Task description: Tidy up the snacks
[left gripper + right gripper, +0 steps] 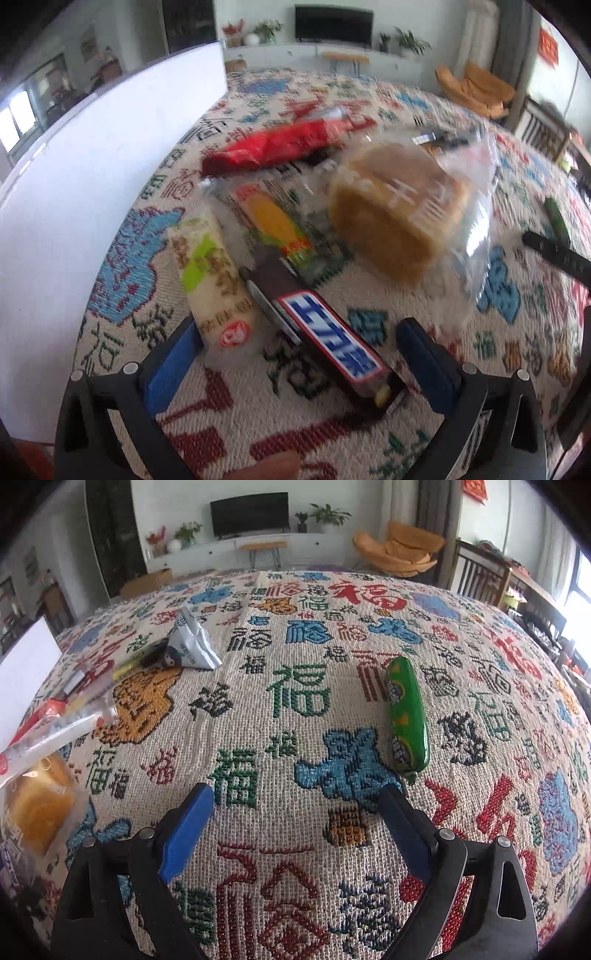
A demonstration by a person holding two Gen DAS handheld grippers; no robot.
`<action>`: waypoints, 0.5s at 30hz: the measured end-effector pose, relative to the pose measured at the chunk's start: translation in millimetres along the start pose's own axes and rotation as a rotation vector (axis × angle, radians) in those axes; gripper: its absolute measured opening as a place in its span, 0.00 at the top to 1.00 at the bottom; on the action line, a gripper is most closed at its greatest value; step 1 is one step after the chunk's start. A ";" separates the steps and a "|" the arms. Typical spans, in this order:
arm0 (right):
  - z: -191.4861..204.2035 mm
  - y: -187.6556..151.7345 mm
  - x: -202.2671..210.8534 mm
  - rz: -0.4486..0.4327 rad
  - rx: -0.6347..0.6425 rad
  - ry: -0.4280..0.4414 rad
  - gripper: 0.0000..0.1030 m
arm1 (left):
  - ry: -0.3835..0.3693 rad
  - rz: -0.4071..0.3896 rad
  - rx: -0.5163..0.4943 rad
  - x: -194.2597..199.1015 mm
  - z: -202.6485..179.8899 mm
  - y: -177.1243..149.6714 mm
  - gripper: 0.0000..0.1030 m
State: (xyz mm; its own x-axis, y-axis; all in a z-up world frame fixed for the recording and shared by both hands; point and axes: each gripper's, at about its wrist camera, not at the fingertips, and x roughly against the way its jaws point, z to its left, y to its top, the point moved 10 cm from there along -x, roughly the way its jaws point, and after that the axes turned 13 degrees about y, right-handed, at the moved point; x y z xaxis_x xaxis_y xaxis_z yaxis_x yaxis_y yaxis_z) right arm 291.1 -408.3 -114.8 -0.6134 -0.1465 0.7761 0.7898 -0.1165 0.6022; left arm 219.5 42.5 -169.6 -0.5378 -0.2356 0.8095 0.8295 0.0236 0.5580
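A brown chocolate bar with a blue-and-white label lies on the patterned tablecloth, between the wide-apart blue pads of my left gripper, which is open and does not press on it. Just beyond it lie a white-and-green cracker pack, a corn-print pack, a red pack and bread in a clear bag. My right gripper stands open over bare cloth. A green sausage lies ahead of it, slightly to the right. A silver triangular pack sits far left.
A white board stands along the left side of the snack pile. The bagged bread and the red pack show at the left edge of the right wrist view. Chairs and a TV cabinet stand beyond the table.
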 end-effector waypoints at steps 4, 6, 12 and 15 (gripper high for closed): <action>-0.4 0.0 1.4 0.001 0.000 -0.001 0.09 | -0.008 -0.030 0.002 0.5 0.7 1.3 0.00; -0.7 -0.1 1.7 0.001 0.000 -0.002 0.09 | -0.007 -0.032 0.002 0.0 1.2 1.2 0.00; -0.6 -0.1 1.6 0.001 0.000 -0.002 0.09 | -0.007 -0.031 0.002 0.5 1.0 1.1 0.00; -0.7 -0.1 1.8 0.001 0.000 -0.001 0.09 | -0.007 -0.032 0.002 0.7 1.1 0.6 0.00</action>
State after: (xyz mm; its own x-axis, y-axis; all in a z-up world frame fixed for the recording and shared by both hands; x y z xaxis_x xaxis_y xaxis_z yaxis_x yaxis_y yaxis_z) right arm 289.9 -409.2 -113.6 -0.6128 -0.1453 0.7768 0.7903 -0.1167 0.6016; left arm 219.4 43.4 -168.4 -0.5649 -0.2292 0.7927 0.8117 0.0186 0.5838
